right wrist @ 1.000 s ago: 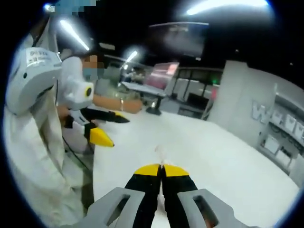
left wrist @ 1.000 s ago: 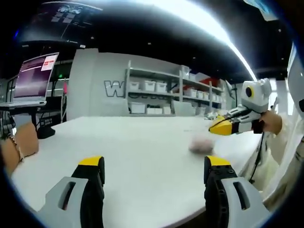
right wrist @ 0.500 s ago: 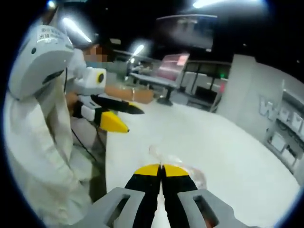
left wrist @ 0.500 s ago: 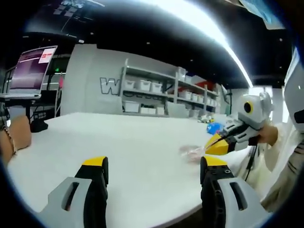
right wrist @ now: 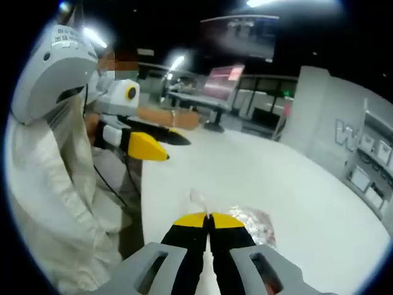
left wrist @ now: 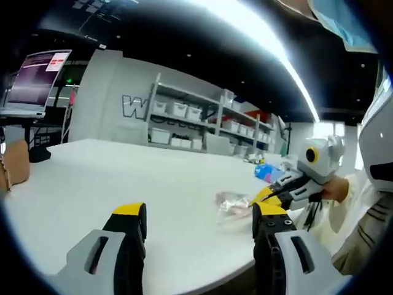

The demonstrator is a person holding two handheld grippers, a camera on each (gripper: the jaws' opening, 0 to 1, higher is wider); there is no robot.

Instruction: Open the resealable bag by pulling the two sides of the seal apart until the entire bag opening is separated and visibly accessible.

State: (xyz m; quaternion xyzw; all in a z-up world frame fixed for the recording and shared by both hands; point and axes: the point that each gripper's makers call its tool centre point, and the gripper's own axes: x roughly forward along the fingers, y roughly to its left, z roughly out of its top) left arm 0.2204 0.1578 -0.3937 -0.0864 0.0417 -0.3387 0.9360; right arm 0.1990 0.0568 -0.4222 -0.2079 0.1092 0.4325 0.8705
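In the left gripper view, your left gripper [left wrist: 199,216] rises from the bottom with its jaws spread wide and nothing between them. The yellow tips stand over the white table [left wrist: 123,178]. The resealable bag [left wrist: 233,204] lies on that table at about 2 o'clock from the gap between your jaws, near the table's close edge. It is clear and crumpled, with something pinkish inside; you cannot tell from here whether its seal is parted. Your right gripper [left wrist: 265,195] comes in from 3 o'clock, its yellow tips meeting the bag's near side.

In the right gripper view, your right gripper [right wrist: 209,219] has its jaws pressed together, yellow tips touching. The bag [right wrist: 249,219] spreads out just past those tips, toward 1 o'clock, and a clear corner of it rises at 11 o'clock from the tips. The tips seem to pinch the bag's edge, though the film between them is too thin to make out for certain. Your left gripper [right wrist: 158,143] enters from 9 o'clock, held above the table [right wrist: 295,184], apart from the bag.

Behind the table in the left gripper view stand shelves with white bins [left wrist: 196,120] at 12 o'clock, and a monitor [left wrist: 34,80] glows at 10 o'clock.
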